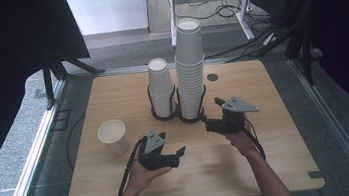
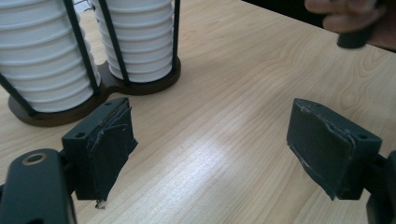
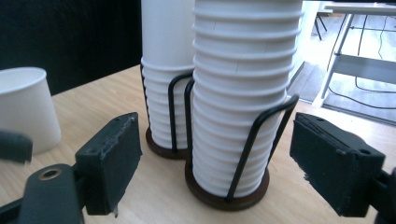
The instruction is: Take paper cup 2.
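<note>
Two forearms come in from the near tabletop edge, bare to the wrist. Left hand (image 1: 139, 175) grips the left gripper (image 1: 179, 153) from below, low over the tabletop (image 1: 277, 130), jaws pointing toward the right-hand side, spread apart with nothing between them. Right hand (image 1: 240, 140) holds the right gripper (image 1: 210, 111) higher, farther from that edge, jaws aimed away and leftward, standing wide, nothing between the pads. Cables trail along both wrists.

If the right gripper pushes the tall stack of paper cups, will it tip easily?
The tall stack of paper cups probably feels light. Rising far above its wire holder, its top likely leans or wobbles when pushed. The thin cup walls may dent if the right gripper squeezes hard.
</note>
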`<action>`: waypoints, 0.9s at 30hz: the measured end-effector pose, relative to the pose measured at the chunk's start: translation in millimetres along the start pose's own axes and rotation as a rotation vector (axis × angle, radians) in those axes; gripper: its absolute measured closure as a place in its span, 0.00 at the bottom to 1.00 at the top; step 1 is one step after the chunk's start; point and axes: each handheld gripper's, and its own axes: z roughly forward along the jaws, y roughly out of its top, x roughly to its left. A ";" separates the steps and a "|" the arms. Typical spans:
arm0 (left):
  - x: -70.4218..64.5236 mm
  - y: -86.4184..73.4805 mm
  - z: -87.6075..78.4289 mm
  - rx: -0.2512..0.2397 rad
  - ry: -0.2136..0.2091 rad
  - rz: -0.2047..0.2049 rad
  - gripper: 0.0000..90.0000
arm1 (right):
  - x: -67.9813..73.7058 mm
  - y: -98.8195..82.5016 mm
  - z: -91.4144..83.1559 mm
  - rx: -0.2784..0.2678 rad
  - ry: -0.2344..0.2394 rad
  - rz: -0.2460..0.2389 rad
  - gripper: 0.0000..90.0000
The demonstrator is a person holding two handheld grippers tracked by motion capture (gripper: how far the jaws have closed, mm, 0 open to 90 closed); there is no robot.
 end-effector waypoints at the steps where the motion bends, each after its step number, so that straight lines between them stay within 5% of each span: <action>1: -0.1 -0.3 0.2 0.002 -0.002 0.000 0.17 | -0.8 2.2 1.3 0.003 0.002 0.002 0.17; 15: 3.5 -6.8 11.4 0.062 -0.019 -0.012 0.17 | -15.8 55.7 37.1 -0.014 0.019 0.010 0.07; 27: 5.8 -6.8 5.9 0.044 -0.028 -0.036 0.17 | -29.3 97.3 69.6 -0.056 0.000 0.064 0.00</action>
